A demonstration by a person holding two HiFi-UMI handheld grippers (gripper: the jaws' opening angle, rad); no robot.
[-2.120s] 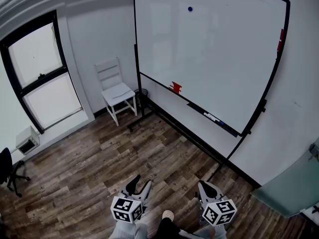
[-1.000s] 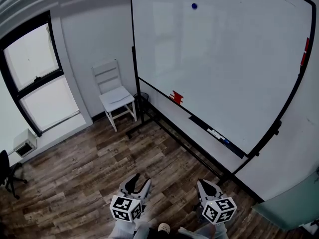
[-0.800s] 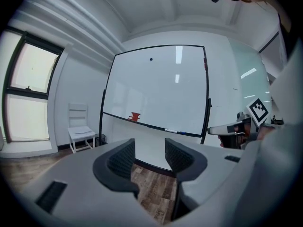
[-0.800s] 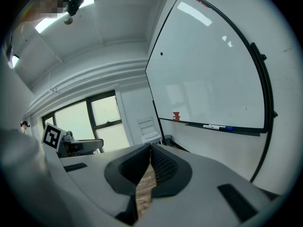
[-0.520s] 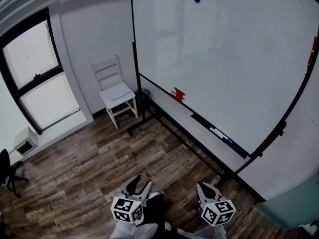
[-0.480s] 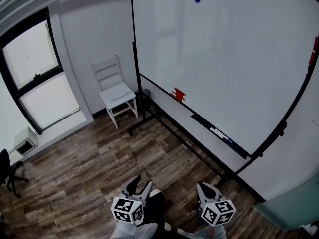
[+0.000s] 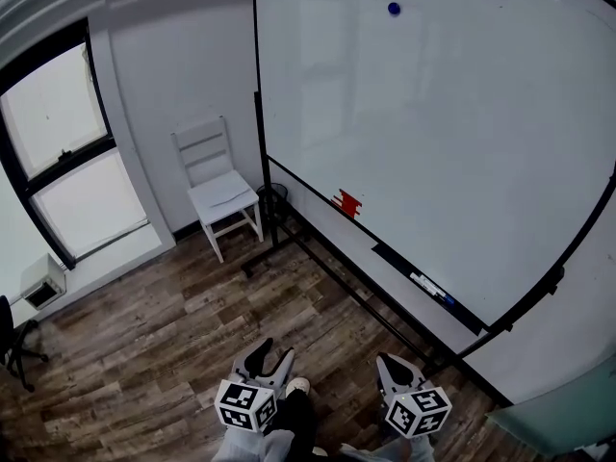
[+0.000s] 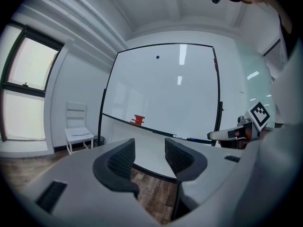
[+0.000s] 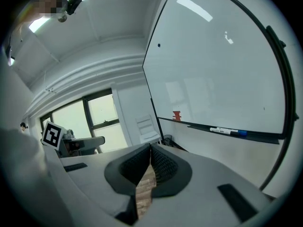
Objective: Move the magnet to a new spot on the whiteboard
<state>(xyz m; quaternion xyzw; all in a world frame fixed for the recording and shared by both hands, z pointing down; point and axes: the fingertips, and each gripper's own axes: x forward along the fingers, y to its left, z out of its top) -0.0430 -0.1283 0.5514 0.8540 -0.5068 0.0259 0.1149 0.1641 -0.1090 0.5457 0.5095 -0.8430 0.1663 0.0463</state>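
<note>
A small blue magnet (image 7: 394,9) sticks high up on the big whiteboard (image 7: 462,142); it also shows as a dark dot, the magnet (image 8: 157,57), in the left gripper view and as the magnet (image 9: 159,45) in the right gripper view. Both grippers hang low near the floor, far from the board. My left gripper (image 7: 269,357) (image 8: 147,152) is open with nothing between its jaws. My right gripper (image 7: 389,367) (image 9: 150,158) is shut, its jaws touching and empty.
A red eraser (image 7: 347,202) and markers (image 7: 430,286) rest on the board's tray. A white chair (image 7: 218,189) stands left of the board beside a small black bin (image 7: 274,196). A window (image 7: 58,152) fills the left wall. Wooden floor (image 7: 164,354) lies between me and the board.
The view has closed in on the whiteboard and shifted right; the board fills more of the frame. Both grippers stay low, in the same pose.
</note>
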